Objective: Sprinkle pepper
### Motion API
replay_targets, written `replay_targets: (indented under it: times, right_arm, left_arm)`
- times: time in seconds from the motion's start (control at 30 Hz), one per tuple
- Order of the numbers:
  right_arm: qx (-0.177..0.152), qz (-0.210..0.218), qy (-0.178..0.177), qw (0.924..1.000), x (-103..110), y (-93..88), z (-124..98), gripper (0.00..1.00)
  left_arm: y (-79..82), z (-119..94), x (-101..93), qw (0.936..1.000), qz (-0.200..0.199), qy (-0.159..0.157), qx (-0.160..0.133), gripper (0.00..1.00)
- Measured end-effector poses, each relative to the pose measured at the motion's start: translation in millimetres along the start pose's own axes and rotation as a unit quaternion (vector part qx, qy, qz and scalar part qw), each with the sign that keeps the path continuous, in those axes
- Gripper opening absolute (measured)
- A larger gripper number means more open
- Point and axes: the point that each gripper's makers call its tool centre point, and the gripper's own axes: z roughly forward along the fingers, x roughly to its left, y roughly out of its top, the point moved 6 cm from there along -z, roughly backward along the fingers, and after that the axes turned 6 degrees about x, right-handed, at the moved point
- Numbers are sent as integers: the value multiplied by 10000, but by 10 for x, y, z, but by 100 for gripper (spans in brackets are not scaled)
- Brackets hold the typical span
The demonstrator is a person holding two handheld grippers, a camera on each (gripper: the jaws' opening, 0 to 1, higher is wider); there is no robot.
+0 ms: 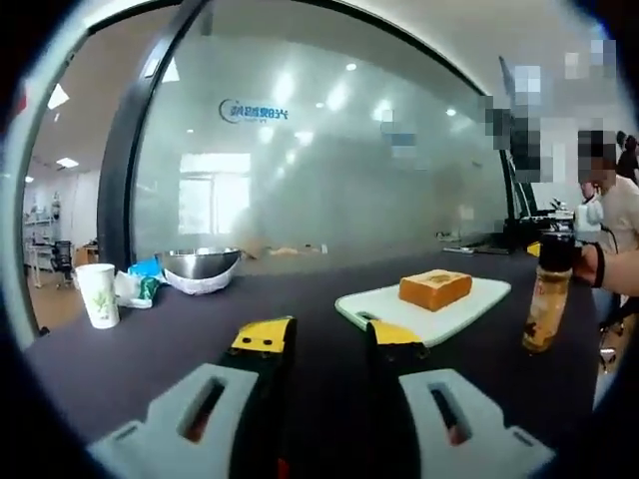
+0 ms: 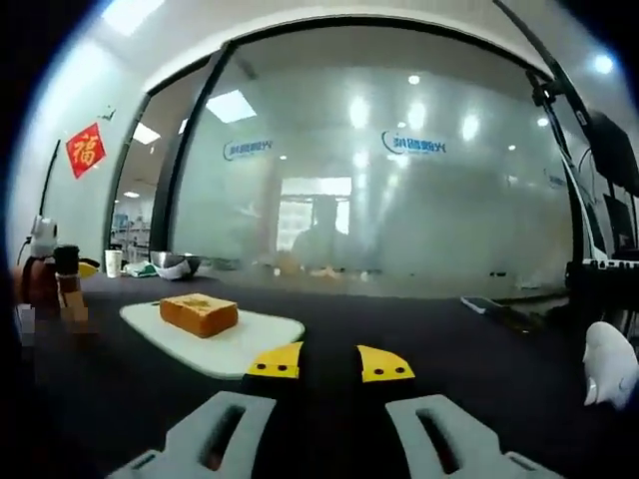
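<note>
Left gripper view: the left gripper (image 1: 327,337), its yellow-tipped jaws spread with nothing between them, hangs low over a dark desk (image 1: 180,344). A white cutting board (image 1: 439,311) lies ahead and to the right, carrying a block of toast (image 1: 435,288) with a browned top. Right of the board stands the pepper bottle (image 1: 548,295), a tall clear bottle with a dark cap, upright on the desk near its right end; a person's hand (image 1: 591,261) is close beside the cap, though whether it touches cannot be told. Toward the far left sit a white paper cup (image 1: 99,294), a steel bowl (image 1: 199,267) and some crumpled wrapping (image 1: 140,287) between them. A frosted glass wall (image 1: 329,150) with a blue logo runs behind the desk.

Right gripper view: the right gripper (image 2: 330,363) is likewise spread and holds nothing, poised above the same dark desk (image 2: 449,349). The cutting board (image 2: 230,344) with the toast (image 2: 199,313) lies ahead and to the left. The pepper bottle (image 2: 68,284) stands at the far left, well apart from this gripper. A red paper ornament (image 2: 86,150) hangs on the wall above it.
</note>
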Motion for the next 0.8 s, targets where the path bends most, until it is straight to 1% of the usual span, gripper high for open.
replay_targets:
  times: [0.07, 0.13, 0.23, 0.33, 0.37, 0.5, 0.8]
  right_arm:
    - [-90, 62, 36, 9999, -4, 8, -2, 15]
    - [-101, 126, 4, 9999, -30, 2, -40, 17]
    - [-132, 175, 22, 9998, -8, 4, -30, 17]
    - [-114, 104, -7, 9999, 7, -4, -19, 17]
    - [-99, 101, -46, 9999, 4, -7, -33, 17]
    - [-68, 134, -26, 9999, -9, -25, -22, 17]
    - [-3, 130, -163, 9998, -32, -46, -42, 17]
  left_arm:
    - [12, -24, 4, 10000, 26, 23, -41, 22]
    - [34, -68, -70, 10000, 9, 42, -79, 22]
    - [42, -107, -168, 10000, 5, 86, -47, 22]
    - [28, -106, -168, 9999, 20, 114, 3, 22]
    - [11, -75, -102, 9999, 19, 114, 14, 22]
    - [-14, -35, -14, 9999, 13, 122, 38, 22]
    - [-51, 16, 71, 9998, 12, 107, 142, 22]
